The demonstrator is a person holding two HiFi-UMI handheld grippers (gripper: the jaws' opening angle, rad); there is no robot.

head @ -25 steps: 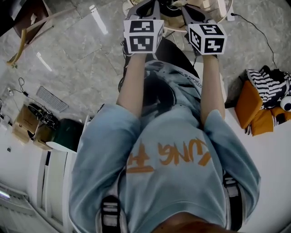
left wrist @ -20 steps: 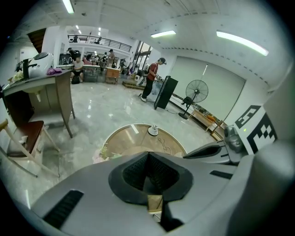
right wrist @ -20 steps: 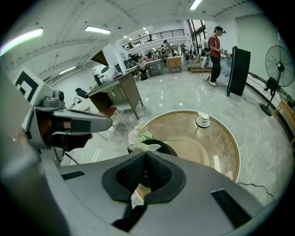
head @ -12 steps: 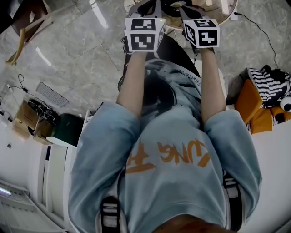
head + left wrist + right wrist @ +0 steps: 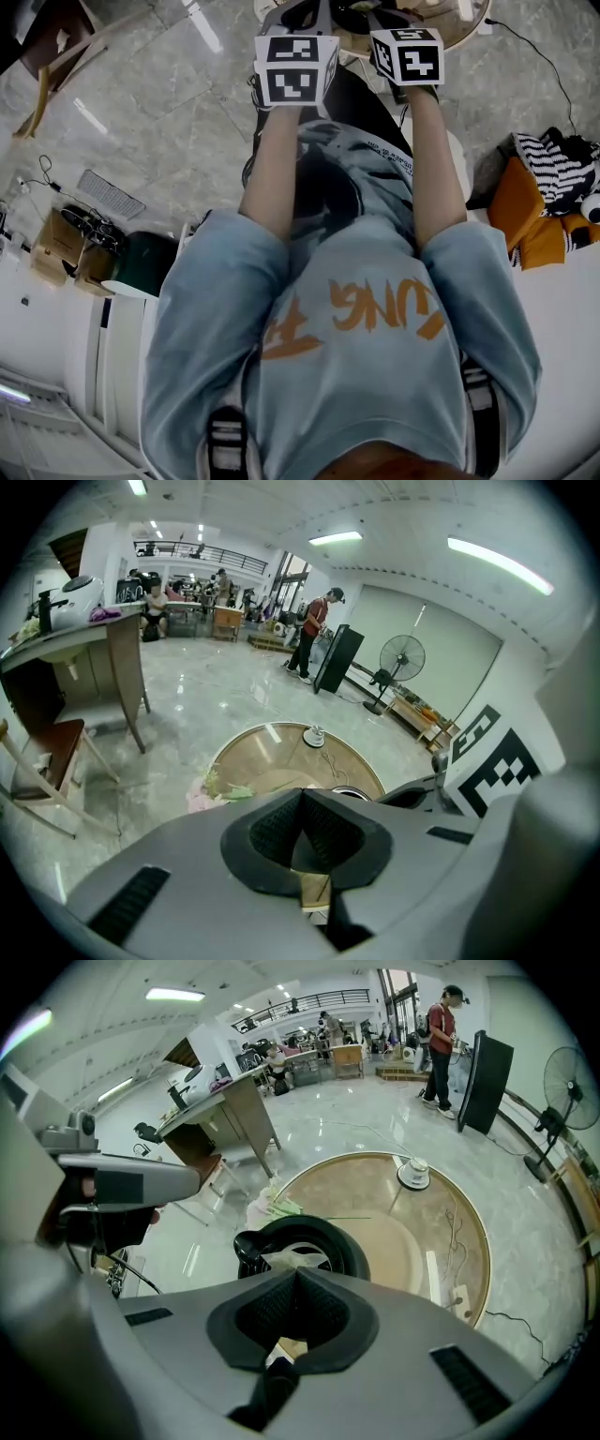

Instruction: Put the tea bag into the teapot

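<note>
A black teapot (image 5: pixel 302 1244) stands open on the round wooden table (image 5: pixel 412 1232), just beyond my right gripper (image 5: pixel 295 1274). Something white and crumpled, like a tea bag (image 5: pixel 296 1259), lies inside the pot's mouth. The right jaws meet with no gap, and I see nothing held between them. My left gripper (image 5: pixel 300 794) is shut too, beside the right one and over the table (image 5: pixel 272 761). Only a sliver of the teapot's rim (image 5: pixel 352 793) shows there. In the head view both grippers, left (image 5: pixel 302 17) and right (image 5: pixel 377 13), reach out over the table edge (image 5: pixel 450 42).
A small white round object (image 5: pixel 412 1174) and a thin cable (image 5: pixel 453 1232) lie on the far side of the table. Green stems (image 5: pixel 281 1207) lie at its left edge. A desk (image 5: pixel 84 658), a chair (image 5: pixel 52 761), a fan (image 5: pixel 398 663) and a standing person (image 5: pixel 314 635) are around.
In the head view my right gripper has moved up and a little left, further over the table. The left gripper has hardly moved.
</note>
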